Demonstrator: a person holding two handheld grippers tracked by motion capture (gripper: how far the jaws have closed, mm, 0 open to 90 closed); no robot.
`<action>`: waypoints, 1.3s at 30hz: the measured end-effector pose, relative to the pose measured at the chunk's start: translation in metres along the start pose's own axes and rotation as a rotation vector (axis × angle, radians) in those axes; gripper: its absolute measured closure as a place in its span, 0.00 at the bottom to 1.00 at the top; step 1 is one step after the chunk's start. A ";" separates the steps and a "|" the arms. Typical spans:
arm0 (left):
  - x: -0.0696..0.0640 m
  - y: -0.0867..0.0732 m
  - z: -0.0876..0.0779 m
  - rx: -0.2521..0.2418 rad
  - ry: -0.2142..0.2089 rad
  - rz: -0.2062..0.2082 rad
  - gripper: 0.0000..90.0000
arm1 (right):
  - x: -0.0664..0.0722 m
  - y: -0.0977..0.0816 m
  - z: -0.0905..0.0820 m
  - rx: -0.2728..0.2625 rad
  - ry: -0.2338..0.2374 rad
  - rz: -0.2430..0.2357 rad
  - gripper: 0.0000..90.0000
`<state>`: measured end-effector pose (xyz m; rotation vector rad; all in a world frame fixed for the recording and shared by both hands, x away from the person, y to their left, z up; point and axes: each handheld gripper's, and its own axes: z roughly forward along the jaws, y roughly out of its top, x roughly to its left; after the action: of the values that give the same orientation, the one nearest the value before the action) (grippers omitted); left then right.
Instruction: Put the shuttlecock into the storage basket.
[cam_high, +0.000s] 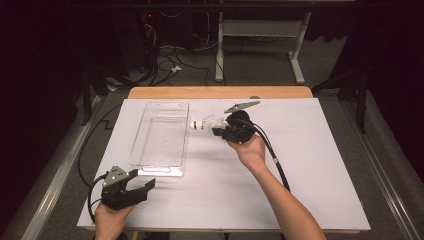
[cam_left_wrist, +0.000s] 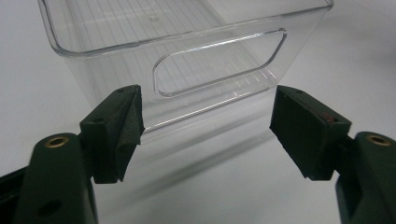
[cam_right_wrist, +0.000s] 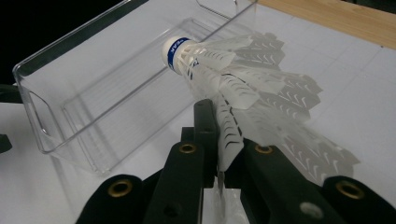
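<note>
1. The right tool (cam_high: 216, 128) is clamped on the feather skirt of a white shuttlecock (cam_high: 202, 123), jaws nearly together with one feather pinched between them.
2. The shuttlecock (cam_right_wrist: 243, 79) hangs in the air just beside the long right wall of the clear plastic bin (cam_high: 150, 107), its blue-banded cork pointing toward the bin.
3. The left tool (cam_high: 142, 186) rests on the white bench (cam_high: 320, 165) near the bin's near end, jaws spread wide and holding nothing.
4. In the left gripper view, the bin's handle slot (cam_left_wrist: 219, 60) lies straight ahead, apart from the jaws.
</note>
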<state>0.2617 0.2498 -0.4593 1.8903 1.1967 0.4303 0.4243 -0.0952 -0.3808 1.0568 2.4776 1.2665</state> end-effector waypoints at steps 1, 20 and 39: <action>0.000 0.000 0.000 0.000 0.000 0.000 0.30 | 0.002 0.002 0.000 0.003 0.003 -0.005 0.98; 0.000 0.000 0.001 0.003 -0.006 -0.002 0.30 | 0.018 0.023 0.010 0.018 0.020 -0.047 0.98; -0.001 0.000 0.002 0.004 -0.007 0.005 0.30 | 0.026 0.031 0.023 0.039 0.029 -0.066 0.98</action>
<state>0.2625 0.2482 -0.4601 1.8969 1.1892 0.4235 0.4311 -0.0508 -0.3675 0.9635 2.5457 1.2283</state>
